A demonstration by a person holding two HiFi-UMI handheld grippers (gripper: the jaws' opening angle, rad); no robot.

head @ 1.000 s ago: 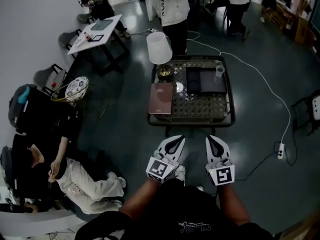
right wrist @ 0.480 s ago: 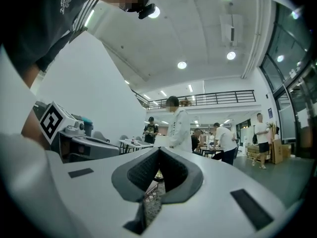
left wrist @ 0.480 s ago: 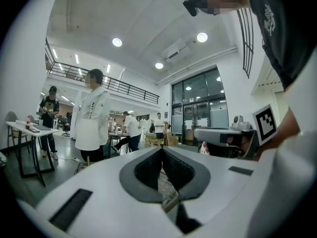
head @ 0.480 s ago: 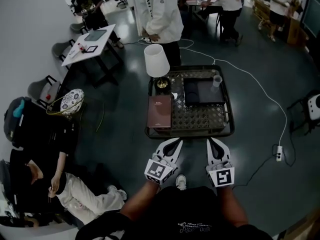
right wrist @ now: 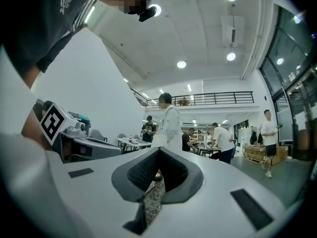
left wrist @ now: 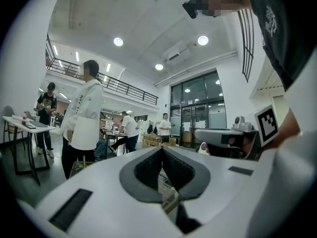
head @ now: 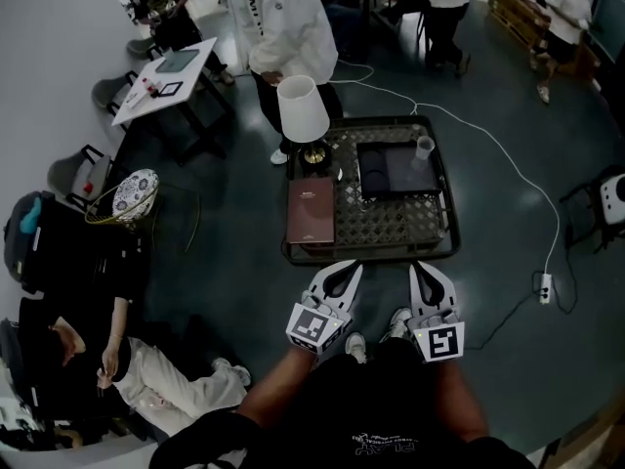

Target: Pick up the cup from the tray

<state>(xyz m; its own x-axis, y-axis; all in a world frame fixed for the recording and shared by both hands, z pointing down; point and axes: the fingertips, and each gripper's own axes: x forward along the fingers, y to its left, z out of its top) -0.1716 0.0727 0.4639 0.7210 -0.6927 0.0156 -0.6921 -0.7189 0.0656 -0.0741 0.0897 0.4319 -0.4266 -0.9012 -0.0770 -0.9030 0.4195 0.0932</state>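
Note:
In the head view a clear cup [head: 423, 149] stands upright at the far right corner of a dark tray [head: 389, 174], which lies on a low woven-top table [head: 391, 225]. My left gripper [head: 350, 265] and right gripper [head: 422, 266] hover side by side just short of the table's near edge, both pointing at it. Each has its jaws shut with nothing between them. The left gripper [left wrist: 161, 148] in its own view, and the right gripper [right wrist: 159, 149] in its own, show tips that meet. The cup is in neither gripper view.
A white-shaded lamp [head: 303, 110] and a brown book [head: 311, 211] occupy the table's left side. A person in a white jacket [head: 283, 18] stands just behind the lamp. A white cable [head: 508, 164] runs to a power strip [head: 545, 287] on the right; someone sits on the floor [head: 146, 360] at left.
The table has drawn nearer to both grippers. The person in white has stepped closer to the lamp. Both grippers stay shut and side by side.

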